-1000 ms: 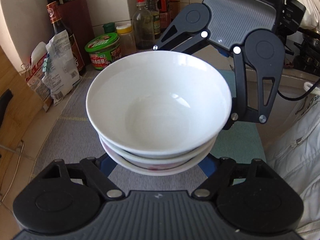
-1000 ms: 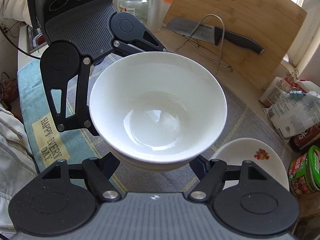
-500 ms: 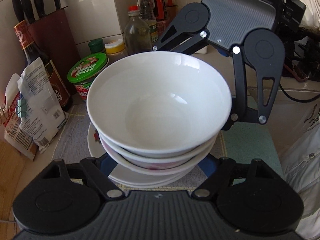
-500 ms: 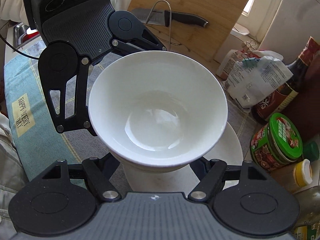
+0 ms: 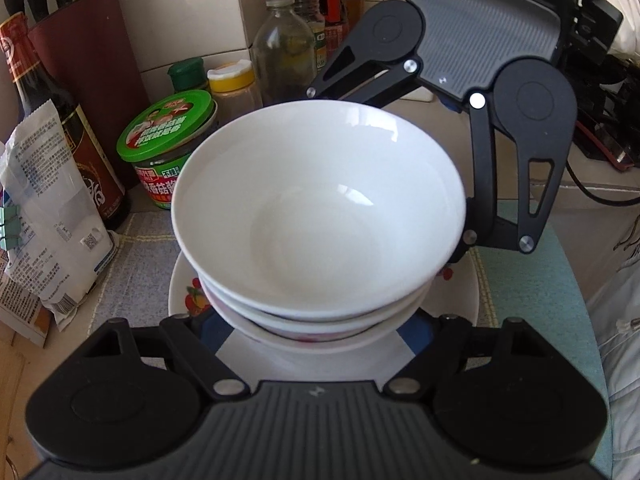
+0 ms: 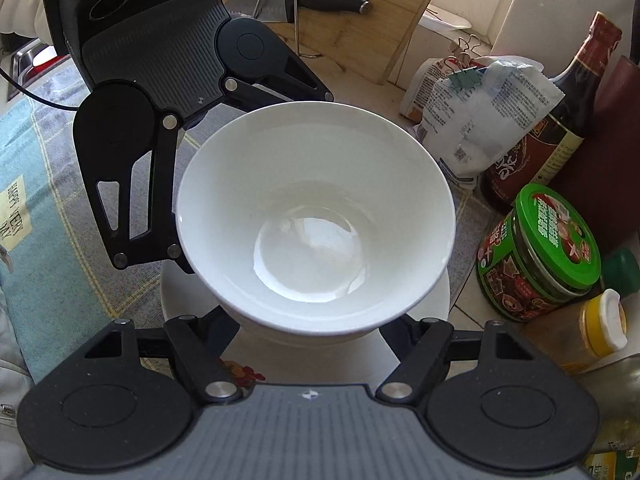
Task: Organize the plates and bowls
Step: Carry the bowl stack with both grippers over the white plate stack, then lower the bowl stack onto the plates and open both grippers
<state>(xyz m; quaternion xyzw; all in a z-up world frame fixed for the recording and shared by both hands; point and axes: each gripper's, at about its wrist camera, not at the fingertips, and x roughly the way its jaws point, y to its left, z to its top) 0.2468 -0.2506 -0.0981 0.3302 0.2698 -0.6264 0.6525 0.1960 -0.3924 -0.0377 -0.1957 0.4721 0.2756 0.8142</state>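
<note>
A stack of white bowls (image 5: 320,216) fills both views, with a deep plain bowl on top (image 6: 316,216). My left gripper (image 5: 316,332) and my right gripper (image 6: 312,328) grip the stack from opposite sides, fingers closed around its lower bowls. The fingertips are hidden under the bowls. Below the stack lies a white plate with fruit prints (image 5: 184,300), also seen in the right wrist view (image 6: 436,300). I cannot tell whether the stack touches the plate.
A green-lidded jar (image 5: 170,148), sauce bottles (image 5: 44,128), a knife block (image 5: 92,60) and a white packet (image 5: 48,216) crowd the wall side. A cutting board with a knife (image 6: 320,0) leans behind. A grey checked mat (image 5: 136,248) and a teal towel (image 6: 36,208) cover the counter.
Both grippers have carried the bowl stack toward the jars and bottles. It now hangs over the fruit-print plate, which was off to one side a second ago.
</note>
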